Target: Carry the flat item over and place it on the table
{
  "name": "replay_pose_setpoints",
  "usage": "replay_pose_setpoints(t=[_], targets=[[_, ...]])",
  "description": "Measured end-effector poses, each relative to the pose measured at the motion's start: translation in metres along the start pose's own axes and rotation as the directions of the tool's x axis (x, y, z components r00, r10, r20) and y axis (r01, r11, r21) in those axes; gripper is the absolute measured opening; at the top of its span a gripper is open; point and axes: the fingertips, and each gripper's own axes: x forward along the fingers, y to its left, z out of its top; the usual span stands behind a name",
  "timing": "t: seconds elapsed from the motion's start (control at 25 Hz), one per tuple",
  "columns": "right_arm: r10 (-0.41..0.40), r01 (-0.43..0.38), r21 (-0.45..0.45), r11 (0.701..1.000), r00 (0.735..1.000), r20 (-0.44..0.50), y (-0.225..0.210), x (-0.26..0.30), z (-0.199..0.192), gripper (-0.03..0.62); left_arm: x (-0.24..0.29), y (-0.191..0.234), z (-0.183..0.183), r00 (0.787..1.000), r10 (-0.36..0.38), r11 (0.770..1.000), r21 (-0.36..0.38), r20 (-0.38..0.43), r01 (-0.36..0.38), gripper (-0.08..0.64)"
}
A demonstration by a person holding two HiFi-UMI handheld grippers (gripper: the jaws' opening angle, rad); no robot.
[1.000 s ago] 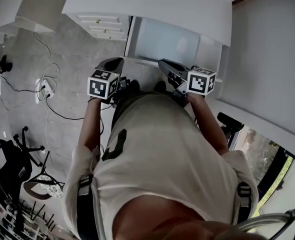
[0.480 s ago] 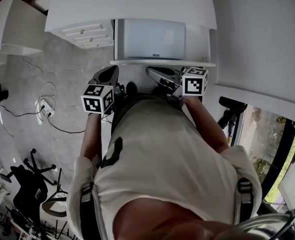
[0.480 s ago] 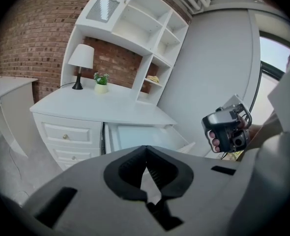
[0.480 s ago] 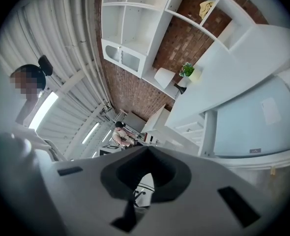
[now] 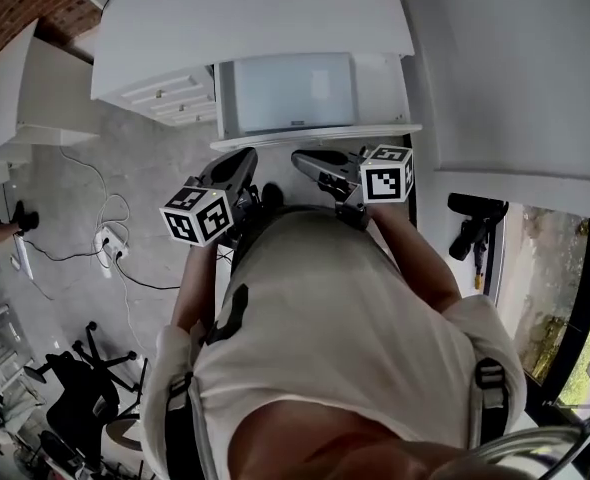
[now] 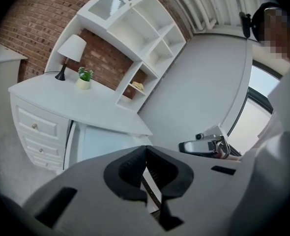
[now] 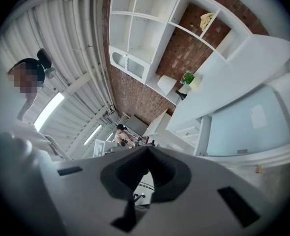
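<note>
Both grippers are held in front of my chest, pointing at a white desk point(image 5: 255, 18). A pale flat panel point(image 5: 287, 92) stands upright in the desk's knee opening, a short way beyond the jaw tips. In the head view my left gripper point(image 5: 241, 162) and right gripper point(image 5: 307, 158) sit side by side, tips close together. Seen from its own camera, the left gripper point(image 6: 145, 149) is shut with nothing between the pads. The right gripper point(image 7: 147, 149) is shut and empty too. I cannot tell which thing is the flat item; neither gripper holds one.
The desk has drawers point(image 5: 170, 93) on the left, with a lamp point(image 6: 71, 50) and a small plant point(image 6: 84, 77) on top. A white shelf unit point(image 6: 135, 33) stands behind. Cables and a power strip point(image 5: 110, 243) lie on the floor, an office chair point(image 5: 80, 408) at lower left.
Both grippers have risen and moved toward the desk, the left one farther. The desk and its panel now sit squarely ahead. Both stay shut.
</note>
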Motion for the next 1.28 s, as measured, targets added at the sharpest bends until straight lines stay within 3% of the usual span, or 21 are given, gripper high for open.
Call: replay_pose_setpoints(t=[0.36, 0.6, 0.88, 1.28], targets=[[-0.003, -0.004, 0.062, 0.998, 0.993, 0.121, -0.002, -0.081, -0.008, 0.008, 0.035, -0.097, -0.013, 0.989, -0.143, 0.987, 0.064, -0.032, 0.145, 0.02], [-0.032, 0.032, 0.002, 0.999, 0.99, 0.14, 0.002, -0.122, -0.014, 0.008, 0.049, -0.129, -0.02, 0.988, -0.148, 0.985, 0.08, -0.04, 0.151, 0.02], [-0.026, 0.027, -0.01, 1.0, 0.991, 0.128, 0.004, -0.156, -0.029, 0.008, 0.047, -0.144, -0.02, 0.997, -0.076, 0.988, 0.137, -0.003, 0.076, 0.02], [0.069, -0.072, 0.056, 0.996, 0.997, 0.045, 0.015, -0.151, -0.061, 0.008, -0.001, -0.133, -0.038, 0.996, 0.086, 0.99, 0.112, 0.024, -0.088, 0.02]])
